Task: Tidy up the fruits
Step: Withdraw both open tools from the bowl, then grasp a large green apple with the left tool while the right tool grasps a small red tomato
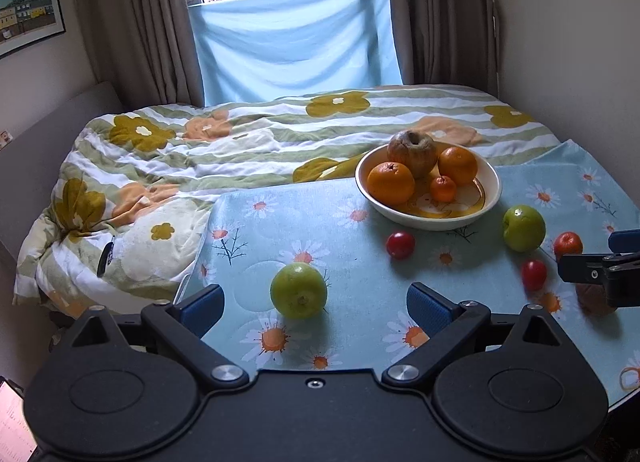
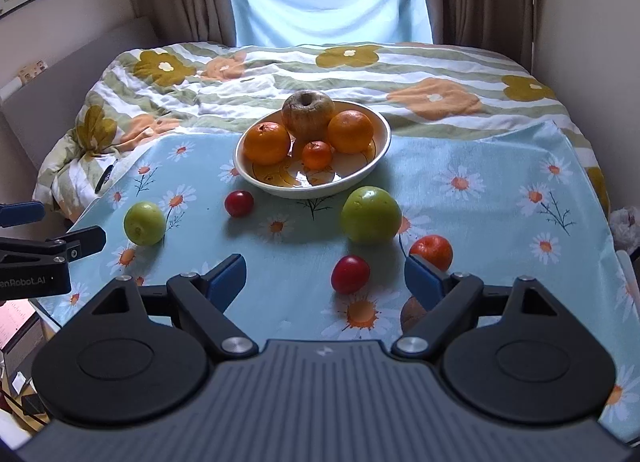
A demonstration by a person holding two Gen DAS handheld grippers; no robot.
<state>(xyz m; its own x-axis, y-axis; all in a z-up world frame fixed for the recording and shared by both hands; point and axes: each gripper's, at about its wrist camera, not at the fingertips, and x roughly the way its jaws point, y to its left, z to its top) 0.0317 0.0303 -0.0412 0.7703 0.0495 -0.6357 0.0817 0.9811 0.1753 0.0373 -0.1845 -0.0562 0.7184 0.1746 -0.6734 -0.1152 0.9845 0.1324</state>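
Observation:
A white bowl [image 1: 492, 186] [image 2: 382, 142] on the daisy tablecloth holds two oranges, a small mandarin and a brown wrinkled apple. Loose on the cloth are two green apples, two red plums, a small orange-red fruit and a brown fruit. My left gripper [image 1: 316, 304] is open, with the left green apple [image 1: 299, 290] [image 2: 144, 223] just ahead between its fingers. My right gripper [image 2: 325, 278] is open, with a red plum [image 2: 350, 274] [image 1: 533, 275] between its fingers. The other green apple [image 2: 371, 215] [image 1: 523, 228] lies beyond it.
The second red plum [image 1: 400, 245] [image 2: 239, 203] lies before the bowl. The orange-red fruit [image 2: 432, 251] [image 1: 568, 244] and brown fruit [image 2: 412, 316] [image 1: 594, 298] sit by the right finger. A flowered quilt [image 1: 168, 166] covers the bed behind the table.

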